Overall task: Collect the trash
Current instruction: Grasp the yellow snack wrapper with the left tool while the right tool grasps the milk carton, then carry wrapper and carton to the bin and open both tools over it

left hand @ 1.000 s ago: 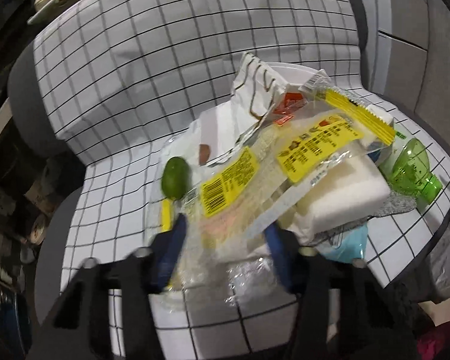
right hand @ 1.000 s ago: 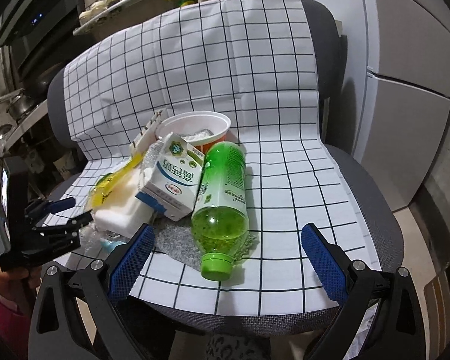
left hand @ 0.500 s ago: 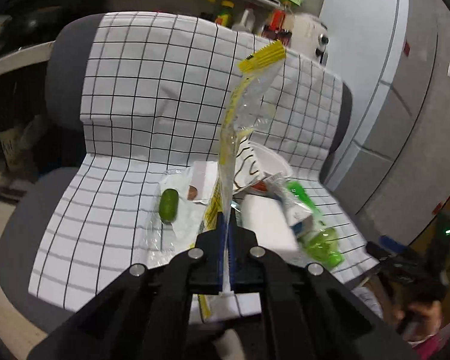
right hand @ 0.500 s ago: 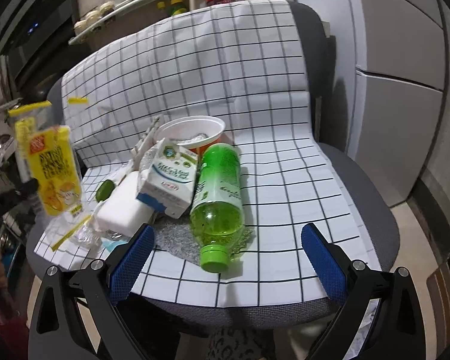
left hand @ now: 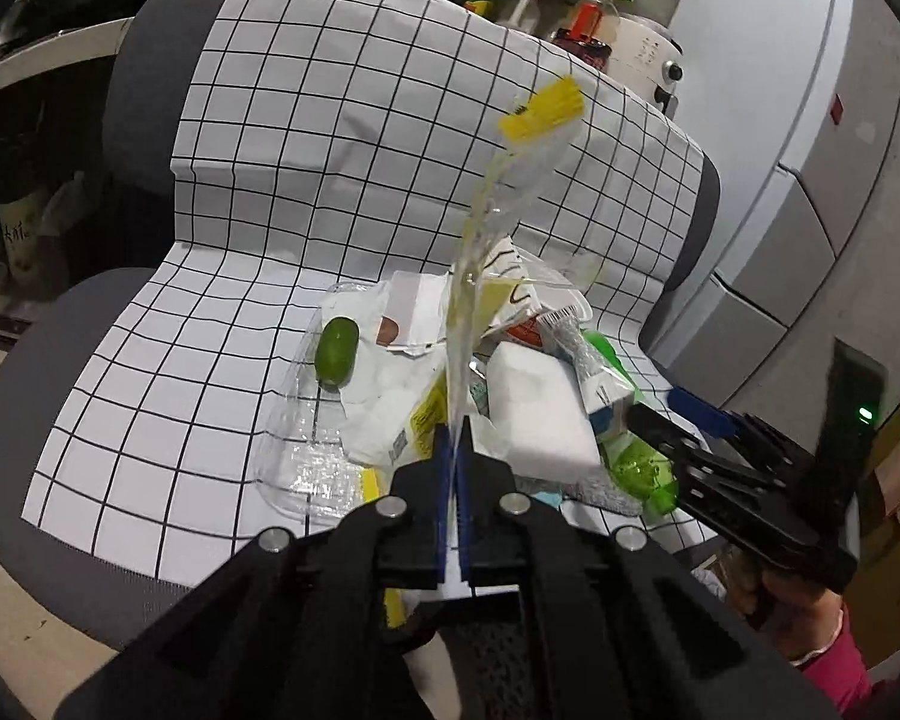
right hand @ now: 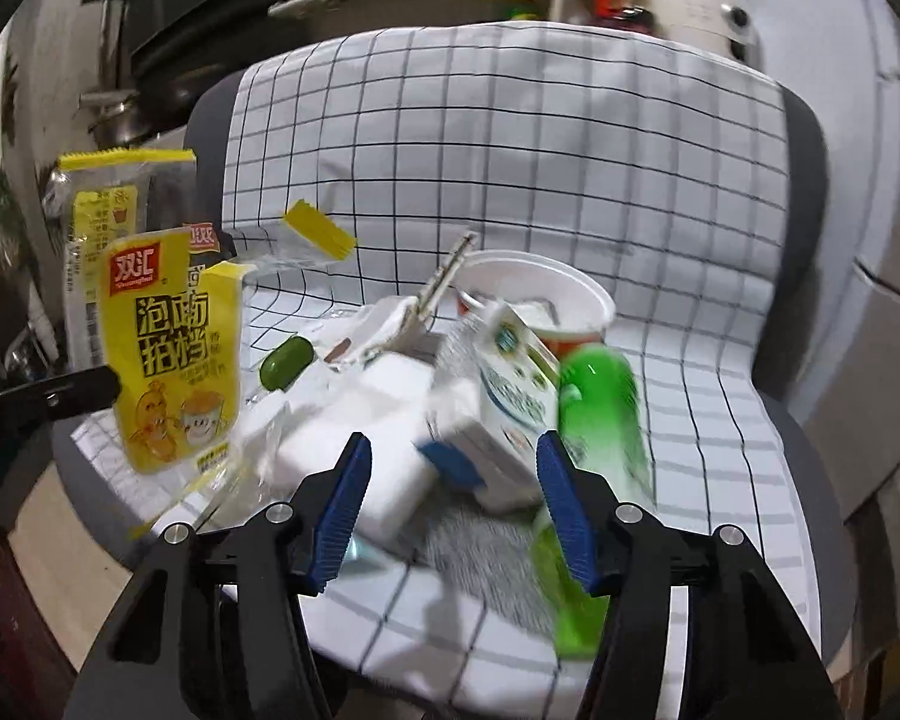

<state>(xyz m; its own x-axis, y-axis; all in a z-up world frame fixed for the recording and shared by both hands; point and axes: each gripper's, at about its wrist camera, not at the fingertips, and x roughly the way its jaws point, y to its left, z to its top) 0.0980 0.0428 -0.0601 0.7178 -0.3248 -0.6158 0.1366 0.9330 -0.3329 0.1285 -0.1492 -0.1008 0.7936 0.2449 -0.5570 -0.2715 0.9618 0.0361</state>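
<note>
— What carries all this?

— A grey chair (left hand: 42, 372) with a white checked cloth (left hand: 222, 324) draped down its backrest and over the seat.

— And what lies on the cloth?

— A heap near the middle of the seat. A small green fruit (left hand: 337, 351) sits on crumpled clear plastic (left hand: 306, 450) at the pile's left side. Beside that, white wrappers (left hand: 390, 414) and a white foam block (left hand: 540, 414).

— Further right?

— A milk carton (right hand: 510, 396) leans against the block, and a green bottle (right hand: 600, 408) lies on its side next to the carton, partly on a grey speckled pad (right hand: 480, 546). Behind them stands a white paper bowl (right hand: 534, 282).
</note>
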